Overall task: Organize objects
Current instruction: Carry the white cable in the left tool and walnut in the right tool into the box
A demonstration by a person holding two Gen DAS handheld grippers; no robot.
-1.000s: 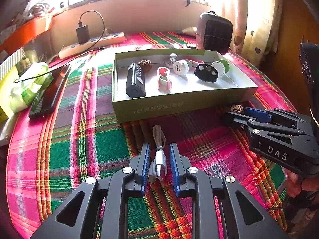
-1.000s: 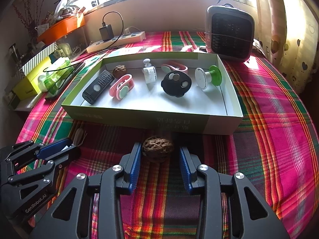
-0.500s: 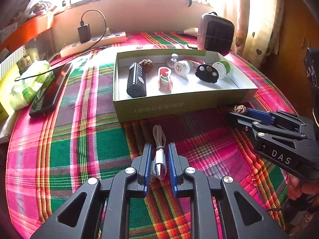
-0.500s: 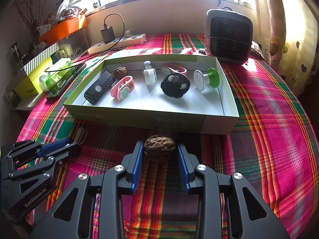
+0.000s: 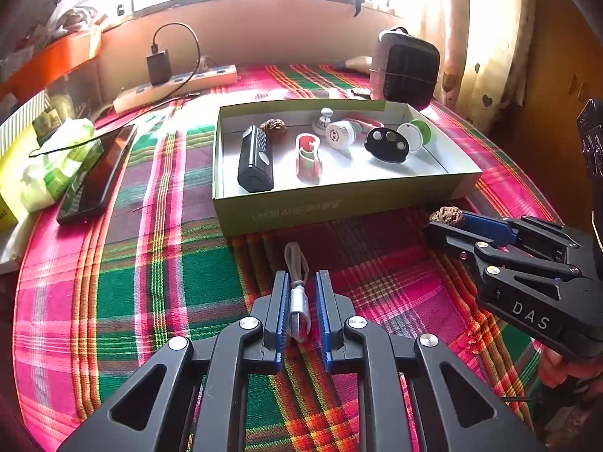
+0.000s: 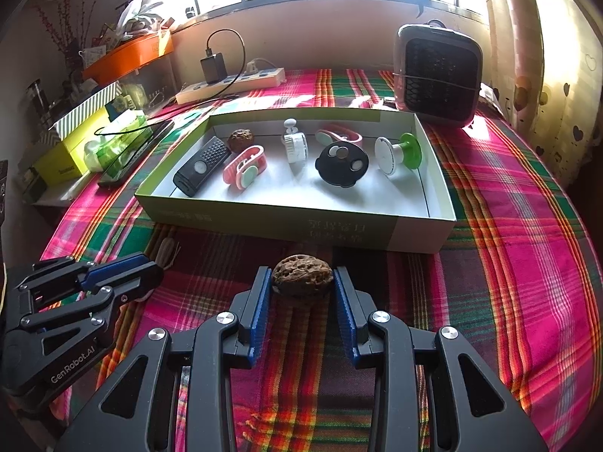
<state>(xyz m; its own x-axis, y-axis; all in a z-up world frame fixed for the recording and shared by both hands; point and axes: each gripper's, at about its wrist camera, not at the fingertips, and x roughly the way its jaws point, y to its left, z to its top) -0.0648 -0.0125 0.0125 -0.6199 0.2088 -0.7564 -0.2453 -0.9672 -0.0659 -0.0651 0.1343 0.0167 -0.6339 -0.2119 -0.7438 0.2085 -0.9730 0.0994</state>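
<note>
A silver-plugged USB cable (image 5: 298,303) lies on the plaid cloth in front of the green box (image 5: 339,209). My left gripper (image 5: 301,277) has its jaws closing on the plug, with the pads against its sides. In the right wrist view, a brown walnut (image 6: 302,280) sits between the pads of my right gripper (image 6: 302,272), which is shut on it just in front of the box (image 6: 294,222). The box holds a black remote (image 6: 201,165), a second walnut (image 6: 240,139), a pink clip (image 6: 245,165) and several small gadgets. Each gripper shows in the other's view: the left gripper (image 6: 154,269) and the right gripper (image 5: 437,224).
A grey heater (image 6: 437,75) stands behind the box at the right. A power strip (image 6: 230,84) with a charger lies along the back wall. A dark phone (image 5: 96,177) and a tissue pack (image 5: 49,165) lie at the left edge.
The left gripper's jaws have narrowed around the cable plug. The right gripper has stayed shut on the walnut. Neither hand has moved.
</note>
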